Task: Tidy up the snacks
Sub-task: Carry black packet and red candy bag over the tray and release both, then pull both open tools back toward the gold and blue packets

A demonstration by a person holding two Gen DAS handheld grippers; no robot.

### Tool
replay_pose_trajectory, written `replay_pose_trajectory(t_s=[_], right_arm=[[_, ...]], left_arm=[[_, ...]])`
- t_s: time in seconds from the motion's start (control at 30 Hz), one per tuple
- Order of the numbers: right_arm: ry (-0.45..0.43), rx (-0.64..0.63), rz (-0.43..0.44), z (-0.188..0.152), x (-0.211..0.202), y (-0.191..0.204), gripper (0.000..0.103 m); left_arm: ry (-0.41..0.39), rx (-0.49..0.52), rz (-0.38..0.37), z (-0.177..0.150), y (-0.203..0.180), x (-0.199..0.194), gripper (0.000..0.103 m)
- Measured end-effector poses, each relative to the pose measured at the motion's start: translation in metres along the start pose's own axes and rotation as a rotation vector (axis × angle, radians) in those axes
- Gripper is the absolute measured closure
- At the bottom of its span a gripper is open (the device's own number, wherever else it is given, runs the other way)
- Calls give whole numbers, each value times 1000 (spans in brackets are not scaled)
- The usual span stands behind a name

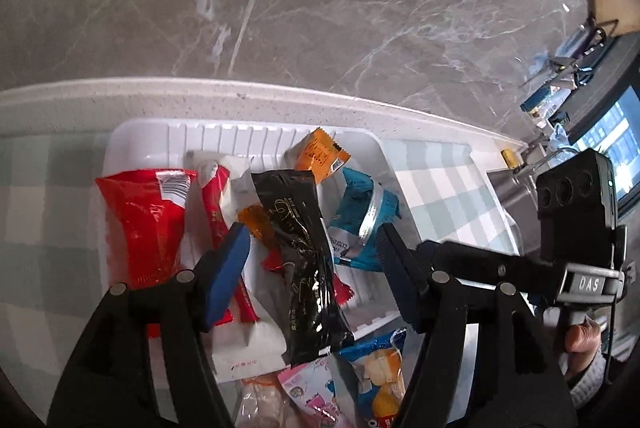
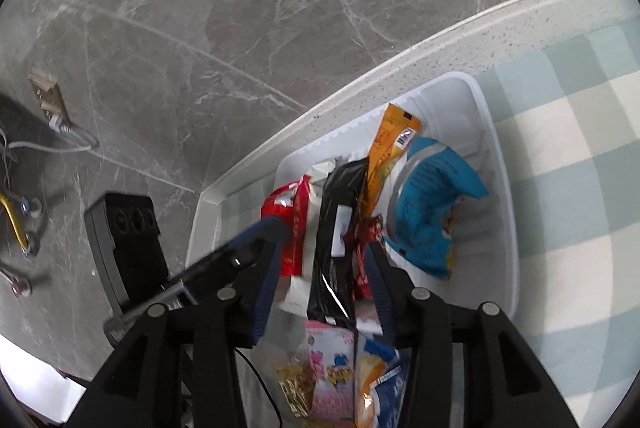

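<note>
Grey marble floor, checked cloth on a white-edged surface (image 1: 280, 96), white tray (image 1: 160, 132) of snacks on it.

In the tray: black packet (image 1: 304, 252) slanting over the heap, red packet (image 1: 148, 224) at its left, orange packet (image 1: 320, 154) and blue packet (image 1: 360, 224) at its right; pink packet (image 1: 316, 396) just outside the near rim. Left gripper (image 1: 312, 260) released, jaws apart above the black packet, pads clear of it. Right gripper (image 2: 324, 252) likewise released, straddling the same packet without pressing. Hand (image 1: 582, 338) at the right gripper's handle.

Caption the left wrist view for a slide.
Open left gripper above a black snack packet atop mixed snacks in a white tray.
</note>
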State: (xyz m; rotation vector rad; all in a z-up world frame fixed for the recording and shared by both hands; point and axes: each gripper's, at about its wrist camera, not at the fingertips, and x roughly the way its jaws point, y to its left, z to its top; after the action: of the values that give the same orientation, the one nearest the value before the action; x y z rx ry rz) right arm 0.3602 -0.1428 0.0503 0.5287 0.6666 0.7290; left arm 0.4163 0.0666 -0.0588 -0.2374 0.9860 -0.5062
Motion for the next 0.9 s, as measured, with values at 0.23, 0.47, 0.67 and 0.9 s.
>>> replay_pose_trajectory(t_s=[0.23,0.47,0.67,0.9], right_arm=[[3,-104,-80,-38,-24,14,49],[37,-184,-169,-86,-32,23,46],[76,-202,-215,-114,-24,22,46],[98,-235,-265,-134,-15,21,46]], left_arm=[[-40,36,14,-32,-15,-42,39],[1,28,71,-85,-10,-72,39],[76,30,154,-136,-2,-73,39],[110,-29,166,-171,7,-78,39]])
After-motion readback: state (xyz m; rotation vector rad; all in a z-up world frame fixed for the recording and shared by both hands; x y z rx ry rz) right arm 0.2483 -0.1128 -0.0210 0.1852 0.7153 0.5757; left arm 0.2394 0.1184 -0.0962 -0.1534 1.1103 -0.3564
